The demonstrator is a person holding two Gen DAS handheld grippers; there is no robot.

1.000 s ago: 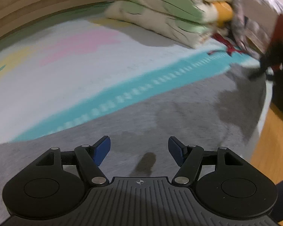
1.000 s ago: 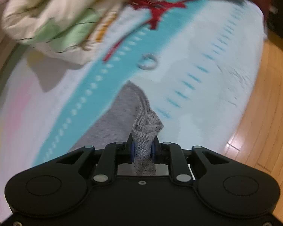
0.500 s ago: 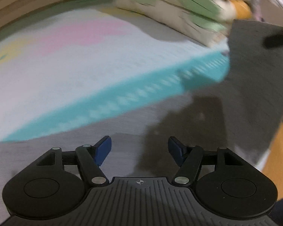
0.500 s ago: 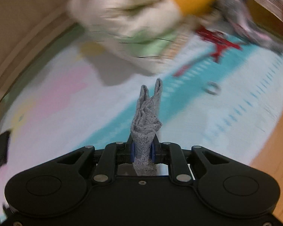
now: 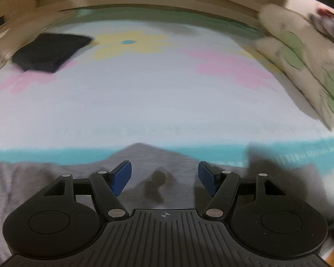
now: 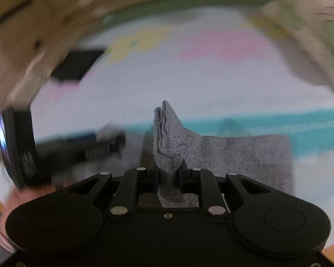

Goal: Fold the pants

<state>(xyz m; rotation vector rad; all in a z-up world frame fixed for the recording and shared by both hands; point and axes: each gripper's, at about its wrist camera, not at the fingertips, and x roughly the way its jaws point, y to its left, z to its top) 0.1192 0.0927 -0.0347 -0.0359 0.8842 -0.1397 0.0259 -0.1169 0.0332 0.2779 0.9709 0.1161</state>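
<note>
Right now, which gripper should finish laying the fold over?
Right, probably. The right gripper is shut on a bunched edge of the grey pants, so it likely carries the fold. The left gripper is open, holding nothing, over flat fabric.

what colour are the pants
Heathered grey pants; clearest in the right wrist view.

The pants point(image 6: 233, 155) are heather grey, with a fine speckled knit; the bed sheet point(image 5: 144, 102) is pale white-blue, with a teal band, pink blocks and a yellow patch that has a small teal dot; the pillows point(image 5: 305, 66) are cream with green leaf shapes outlined in dark lines; the folded item point(image 5: 49, 52) on the sheet is black; the left gripper point(image 5: 164, 175) is black with blue pads point(image 5: 122, 174); the right gripper point(image 6: 168, 175) is black.
</note>
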